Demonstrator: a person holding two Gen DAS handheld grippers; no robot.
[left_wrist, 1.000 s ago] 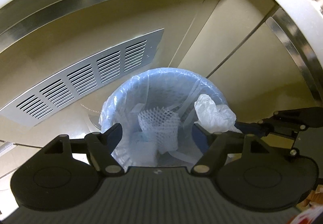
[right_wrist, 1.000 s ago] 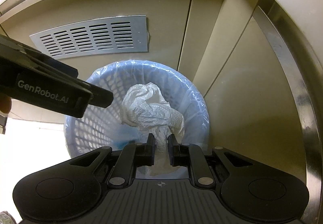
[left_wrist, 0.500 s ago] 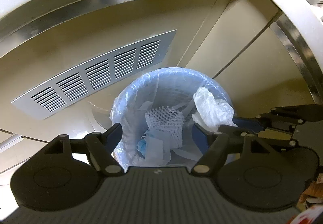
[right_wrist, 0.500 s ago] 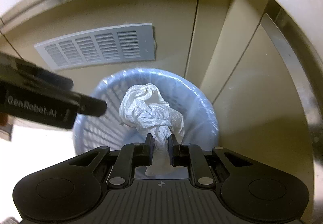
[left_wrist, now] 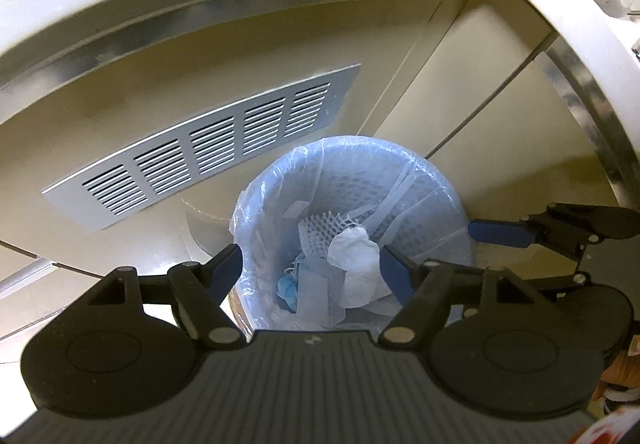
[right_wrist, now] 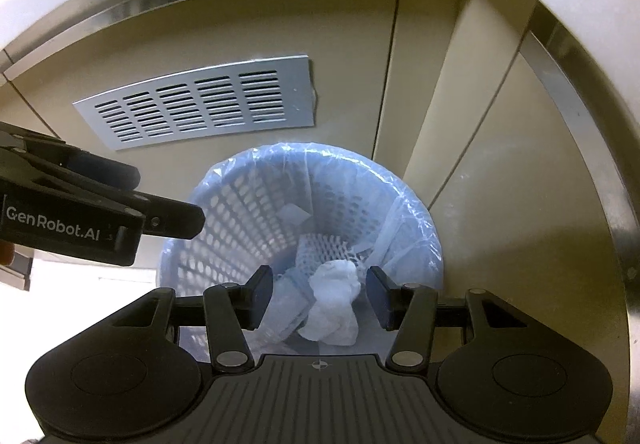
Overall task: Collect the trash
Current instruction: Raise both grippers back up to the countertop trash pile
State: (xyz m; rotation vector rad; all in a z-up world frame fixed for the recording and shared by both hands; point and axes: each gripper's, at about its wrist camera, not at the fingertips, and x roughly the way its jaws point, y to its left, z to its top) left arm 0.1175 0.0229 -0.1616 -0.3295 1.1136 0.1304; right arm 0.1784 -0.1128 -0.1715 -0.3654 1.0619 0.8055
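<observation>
Both grippers hang over a round blue perforated waste basket [right_wrist: 224, 228] lined with a clear plastic bag [left_wrist: 420, 180]. The basket stands on the floor against beige cabinet fronts, just below a silver louvred vent grille [right_wrist: 200, 104]

The right gripper [right_wrist: 318, 296] has its jaws spread wide with nothing between them. Seen through the gap, a crumpled white tissue [right_wrist: 334, 304] lies inside the basket, clear of both fingers. It rests near the basket's right side on top of a piece of white foam fruit netting [left_wrist: 320, 232]. Further down lie scraps of clear film and a small blue scrap [left_wrist: 290, 288]

The left gripper [left_wrist: 312, 268] is likewise wide apart and holds nothing; its blue-padded fingers frame the basket mouth from above. In its view the right gripper [left_wrist: 532, 232] reaches in from the right edge, over the basket rim. In the right wrist view the left gripper [right_wrist: 132, 204] enters from the left edge, level with the basket's left rim and marked GenRobot.AI
</observation>
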